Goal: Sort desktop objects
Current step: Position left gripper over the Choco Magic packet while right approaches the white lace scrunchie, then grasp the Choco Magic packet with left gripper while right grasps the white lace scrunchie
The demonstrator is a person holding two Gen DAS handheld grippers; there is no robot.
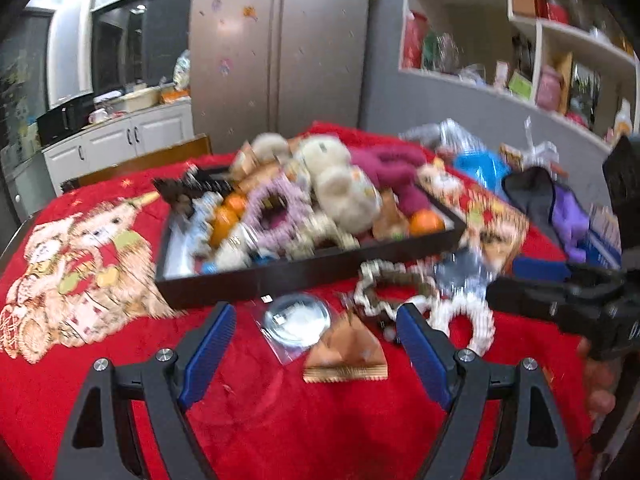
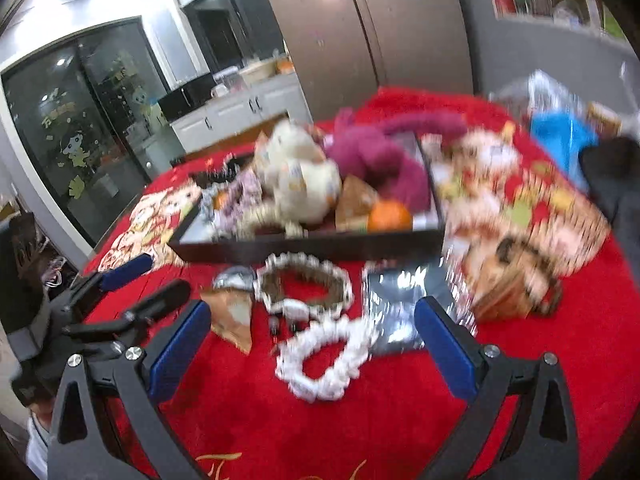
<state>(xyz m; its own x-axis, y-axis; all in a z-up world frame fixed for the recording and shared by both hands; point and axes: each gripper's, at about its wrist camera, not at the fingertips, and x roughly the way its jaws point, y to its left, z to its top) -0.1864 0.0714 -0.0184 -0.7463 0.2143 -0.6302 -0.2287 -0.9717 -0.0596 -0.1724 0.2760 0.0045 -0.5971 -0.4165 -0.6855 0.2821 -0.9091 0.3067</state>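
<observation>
While both tools hang over the red-covered surface (image 1: 248, 420), the left hand-held gripper (image 1: 316, 332) stands with its jaws apart and empty, a clear round case (image 1: 297, 320) and a tan wedge packet (image 1: 346, 356) lying straight ahead between its fingers. The right hand-held gripper (image 2: 316, 334), equally spread and empty, frames a white beaded loop (image 2: 324, 360); the black tray (image 1: 280, 276) lies beyond both.

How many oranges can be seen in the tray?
3: two oranges at the tray's left, one orange at its right front corner. The toys may hide more.
</observation>
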